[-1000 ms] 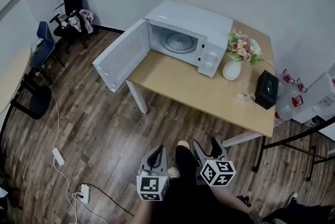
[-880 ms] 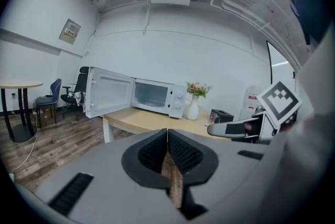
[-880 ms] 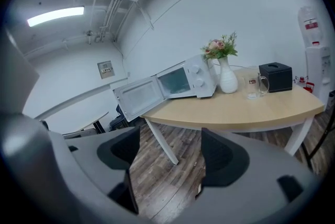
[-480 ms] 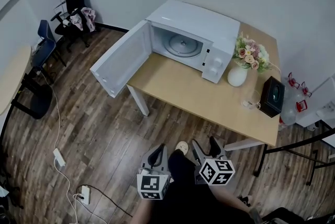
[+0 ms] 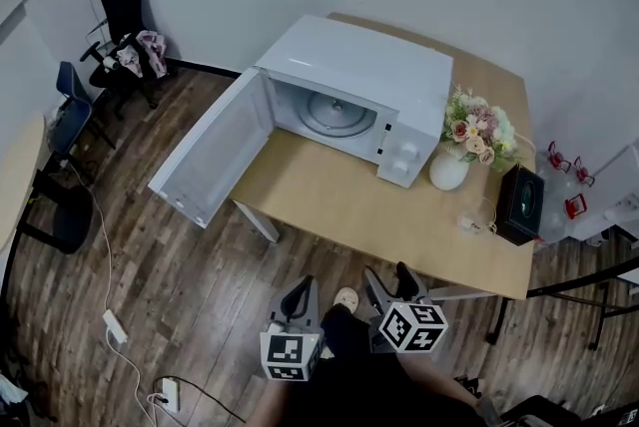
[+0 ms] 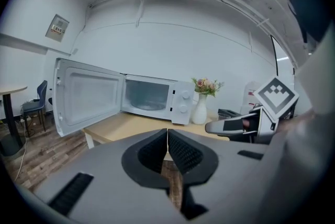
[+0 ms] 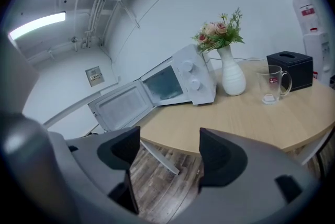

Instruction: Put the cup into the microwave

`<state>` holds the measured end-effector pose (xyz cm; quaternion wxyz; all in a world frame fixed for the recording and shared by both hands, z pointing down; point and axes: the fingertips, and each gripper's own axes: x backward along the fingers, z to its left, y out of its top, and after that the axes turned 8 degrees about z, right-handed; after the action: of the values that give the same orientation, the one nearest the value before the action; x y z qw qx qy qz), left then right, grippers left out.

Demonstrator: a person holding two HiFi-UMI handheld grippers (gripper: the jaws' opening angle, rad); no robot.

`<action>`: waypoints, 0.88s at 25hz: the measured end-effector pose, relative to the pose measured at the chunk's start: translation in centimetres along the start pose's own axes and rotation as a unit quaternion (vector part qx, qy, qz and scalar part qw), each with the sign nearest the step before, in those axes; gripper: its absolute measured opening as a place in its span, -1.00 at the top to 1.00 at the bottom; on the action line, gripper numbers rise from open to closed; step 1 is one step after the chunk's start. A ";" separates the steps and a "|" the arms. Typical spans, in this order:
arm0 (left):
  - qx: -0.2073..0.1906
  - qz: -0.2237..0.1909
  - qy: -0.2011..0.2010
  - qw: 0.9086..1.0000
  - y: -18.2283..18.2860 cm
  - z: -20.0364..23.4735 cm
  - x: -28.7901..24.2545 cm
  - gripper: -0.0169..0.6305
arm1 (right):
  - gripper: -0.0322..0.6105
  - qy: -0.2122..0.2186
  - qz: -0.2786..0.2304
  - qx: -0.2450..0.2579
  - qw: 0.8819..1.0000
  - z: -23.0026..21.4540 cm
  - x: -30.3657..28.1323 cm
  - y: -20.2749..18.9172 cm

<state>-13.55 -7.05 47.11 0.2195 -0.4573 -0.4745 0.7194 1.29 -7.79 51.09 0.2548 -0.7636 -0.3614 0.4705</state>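
Observation:
A clear glass cup [image 7: 272, 84] with a handle stands on the wooden table [image 5: 339, 206] near its right end, small in the head view [image 5: 469, 221]. The white microwave [image 5: 349, 86] sits at the table's back with its door [image 5: 205, 161] swung fully open and the turntable showing; it also appears in both gripper views [image 6: 152, 100] [image 7: 180, 81]. My left gripper [image 5: 297, 295] hangs low over the floor, short of the table, jaws pressed together and empty [image 6: 167, 147]. My right gripper [image 5: 391, 277] is beside it, open, nothing between its jaws [image 7: 170, 157].
A white vase of flowers [image 5: 451, 156] stands right of the microwave, a black box [image 5: 519, 203] behind the cup. Office chairs [image 5: 120, 26] stand at the far left wall. A power strip and cables [image 5: 113, 325] lie on the wood floor. Water bottles [image 5: 561, 166] sit beyond the table's right end.
The view has moved closer to the table, and the microwave and its open door now look larger. Both grippers stay low in front of the person, unchanged in state.

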 end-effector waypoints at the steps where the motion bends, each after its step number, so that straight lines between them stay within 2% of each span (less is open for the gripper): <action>1: -0.002 0.002 -0.004 1.000 0.4 0.1 -0.8 0.93 | -0.14 -0.002 0.000 -0.002 1.000 -0.3 -0.5 0.5; 13: -0.021 0.012 -0.029 0.999 3.9 1.4 -7.7 0.93 | -0.14 -0.023 -0.014 -0.018 0.999 -3.3 -5.5 5.6; 22: -0.047 0.017 -0.061 0.997 6.2 0.4 -12.9 0.93 | -0.14 -0.028 -0.029 -0.039 0.998 -5.9 -7.9 8.7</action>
<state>-6.90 -19.71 47.51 0.1564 -0.4299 -0.5126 0.7267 6.94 -19.65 51.50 0.2285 -0.7488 -0.4086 0.4693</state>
